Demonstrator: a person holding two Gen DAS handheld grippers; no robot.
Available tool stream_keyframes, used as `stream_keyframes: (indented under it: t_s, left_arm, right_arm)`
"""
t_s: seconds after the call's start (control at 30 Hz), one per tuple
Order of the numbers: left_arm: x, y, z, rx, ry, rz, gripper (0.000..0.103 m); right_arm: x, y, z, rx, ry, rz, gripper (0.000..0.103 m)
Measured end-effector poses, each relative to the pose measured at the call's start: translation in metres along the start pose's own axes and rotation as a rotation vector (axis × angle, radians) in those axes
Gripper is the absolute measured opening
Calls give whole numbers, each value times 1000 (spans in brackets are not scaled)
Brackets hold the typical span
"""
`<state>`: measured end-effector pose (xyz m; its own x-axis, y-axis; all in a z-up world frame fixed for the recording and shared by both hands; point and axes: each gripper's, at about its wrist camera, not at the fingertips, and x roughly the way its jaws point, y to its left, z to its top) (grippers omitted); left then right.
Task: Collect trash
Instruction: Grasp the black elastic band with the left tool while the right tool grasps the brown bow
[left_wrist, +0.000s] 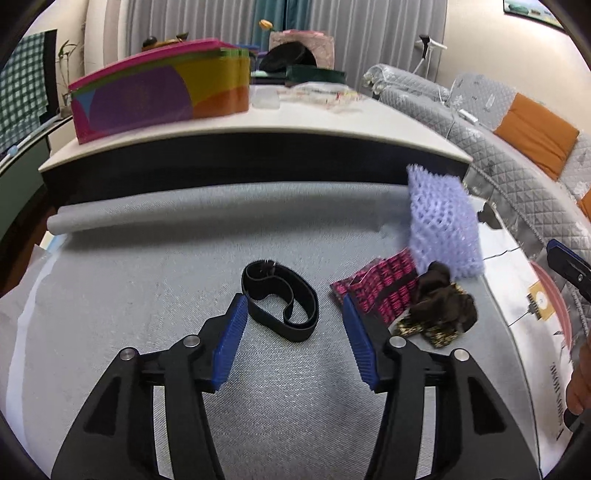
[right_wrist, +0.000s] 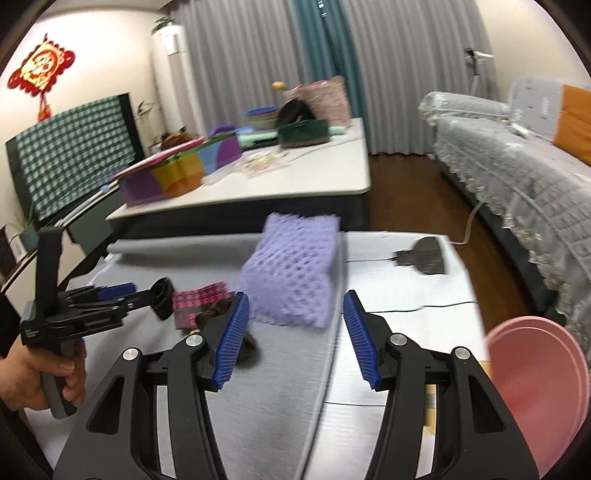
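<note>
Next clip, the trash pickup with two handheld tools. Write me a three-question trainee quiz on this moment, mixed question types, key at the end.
1. True or false: the left tool is clamped on the black elastic band.
2. Which item lies nearest the purple foam net? A) pink patterned wrapper B) colourful box C) pink bin
3. Fill in: the right tool stands ____, with nothing between its pads.

Key: 1 false, it is open and the band lies on the grey mat; 2 A; 3 open.

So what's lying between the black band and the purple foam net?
In the left wrist view, a pink patterned wrapper and a dark crumpled scrap lie between the black band and purple foam net.
</note>
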<state>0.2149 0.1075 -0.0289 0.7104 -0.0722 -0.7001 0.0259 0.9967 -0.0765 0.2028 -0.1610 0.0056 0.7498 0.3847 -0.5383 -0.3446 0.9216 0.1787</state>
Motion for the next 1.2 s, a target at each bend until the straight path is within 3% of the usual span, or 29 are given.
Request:
stream_keyframes:
  t_s: [0.57,0.63,0.8,0.9,1.03,1.2]
  left_arm:
    - [28,8,-2,-21,69,36,52]
    - [28,9,-2,-18,68,32,48]
    - [23,11,-1,-19,68,11,22]
    - [20,9,0,-12,68,24,15]
    - [11,8,4,-46,58,41,13]
    - [-1,0,14,-75,32,45,11]
  right_arm:
    - [62,30,-12,-72,149,134,66]
    - [66,33,-13,-80,160,142,66]
    - [76,39,-15,-94,200,142,65]
    - [77,41,-14,-101,214,143,55]
    - [79,38,-16,-96,239,159,30]
    - [73,33,-15,-73,234,167,14]
